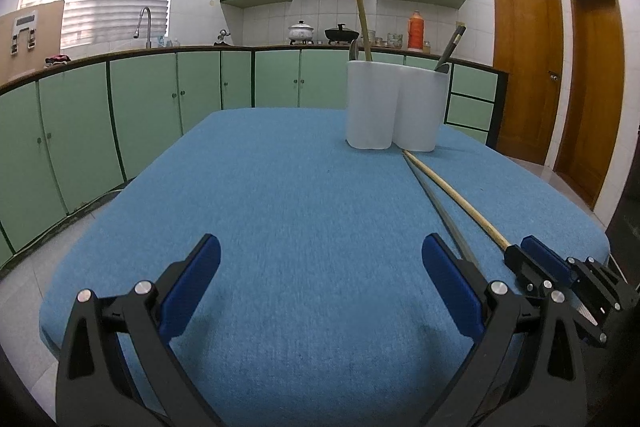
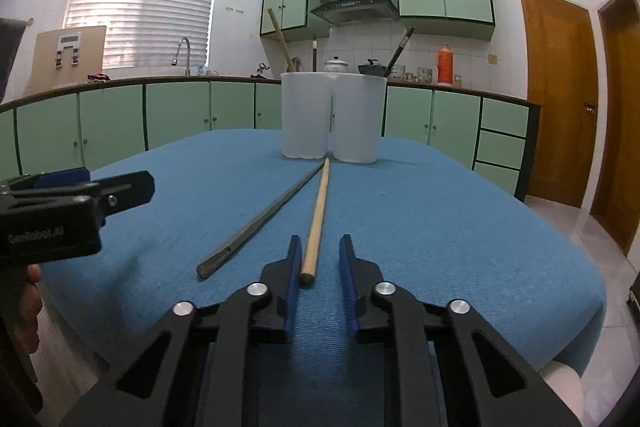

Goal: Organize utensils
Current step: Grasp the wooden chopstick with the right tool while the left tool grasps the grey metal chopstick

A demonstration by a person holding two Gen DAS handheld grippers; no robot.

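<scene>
Two loose chopsticks lie on the blue-clothed table [image 1: 260,211], their far tips meeting at a white two-cup utensil holder [image 1: 396,107] [image 2: 332,115]. One is a wooden chopstick [image 2: 318,215] [image 1: 452,195], the other a grey chopstick [image 2: 264,219] [image 1: 444,215] to its left. My right gripper [image 2: 320,247] [image 1: 532,255] straddles the wooden one's near end with its jaws narrow; the stick lies by the left pad and a gap shows on the right. My left gripper [image 1: 320,255] [image 2: 80,187] hovers wide open and empty over bare cloth, left of both sticks. The holder has a wooden stick in its left cup and dark chopsticks in its right.
Green kitchen cabinets and a counter with a sink, pots and an orange flask run behind the table. Wooden doors stand at the right. The table's rounded edges drop to a tiled floor on both sides. A hand [image 2: 32,299] shows at the right wrist view's left edge.
</scene>
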